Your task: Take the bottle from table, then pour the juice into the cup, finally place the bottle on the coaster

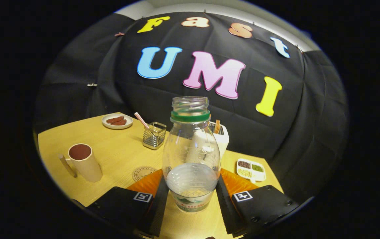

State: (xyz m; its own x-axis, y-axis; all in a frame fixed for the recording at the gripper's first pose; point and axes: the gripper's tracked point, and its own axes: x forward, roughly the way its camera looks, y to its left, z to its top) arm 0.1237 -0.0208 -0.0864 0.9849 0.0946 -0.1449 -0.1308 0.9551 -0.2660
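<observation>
- Bottle (pixel 190 156) stands upright between my two fingers, cap off, mouth open, green ring at the neck. This is my landmark.
- Gripper (pixel 191 196): fingers closed in on the lower body of the bottle, one on each side, both seeming to press on the clear wall just above the label band. I read that as a hold (whether the base sits on the table (pixel 116 156) or hangs just above it, I cannot tell).
- Handling, my judgement: thin clear plastic, so light and a little springy; it will dent if I squeeze hard. Only a shallow pool of liquid low down, so the weight sits near the fingers and it should tip easily. Smooth wall may be slippery.
- Where to hold: low on the widest part, where I am now. The neck narrows above and would give less purchase.
- With no cap, any tilt spills, so I would keep it upright until it is over the cup.
- Cup (pixel 84 162): well to the left of the bottle, handle facing away from it, dark inside (I cannot say whether that is liquid).
- Coaster (pixel 142 172): flat round disc on the table just left of the bottle's base, between bottle and cup, bare.
- Behind the bottle, a white box (pixel 222 137) shows partly through the plastic.
</observation>
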